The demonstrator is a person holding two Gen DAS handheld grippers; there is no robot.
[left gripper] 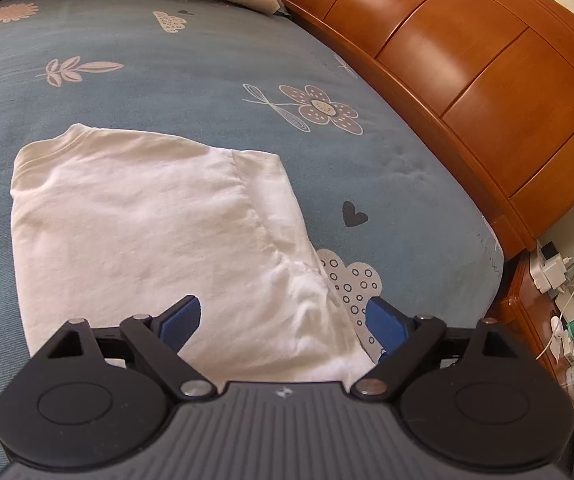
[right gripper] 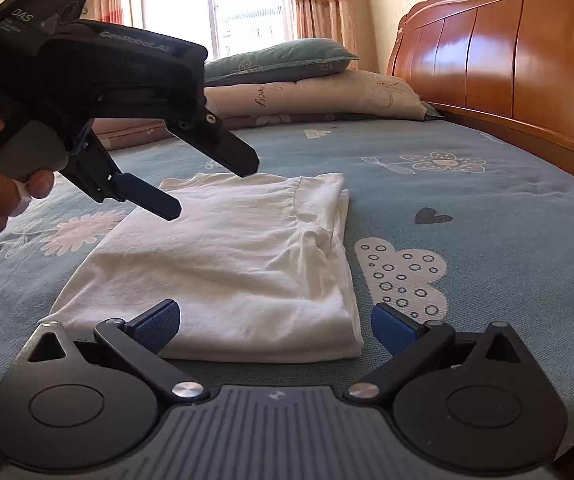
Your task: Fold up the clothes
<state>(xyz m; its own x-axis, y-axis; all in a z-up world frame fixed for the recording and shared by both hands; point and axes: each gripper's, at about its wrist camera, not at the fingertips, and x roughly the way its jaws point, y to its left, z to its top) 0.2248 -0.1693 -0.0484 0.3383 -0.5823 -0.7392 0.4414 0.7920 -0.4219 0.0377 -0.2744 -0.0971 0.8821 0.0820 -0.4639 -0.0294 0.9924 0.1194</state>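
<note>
1. Your left tool (right gripper: 211, 188) hangs over the upper left of the right-wrist frame, fingers spread and empty, above the white shirt (right gripper: 231, 264).
2. The shirt lies part-folded on the bed (right gripper: 507, 240), mid-frame, likely kept flat so the next fold stays square.
3. Your right tool (right gripper: 275, 328) sits low at its near hem, open, gripping nothing, probably poised for that edge.

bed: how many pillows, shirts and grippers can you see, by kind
white t-shirt, folded: 1
pillows: 2, green on floral cream
grippers: 2, left and right, jaws open
total: 5
</note>
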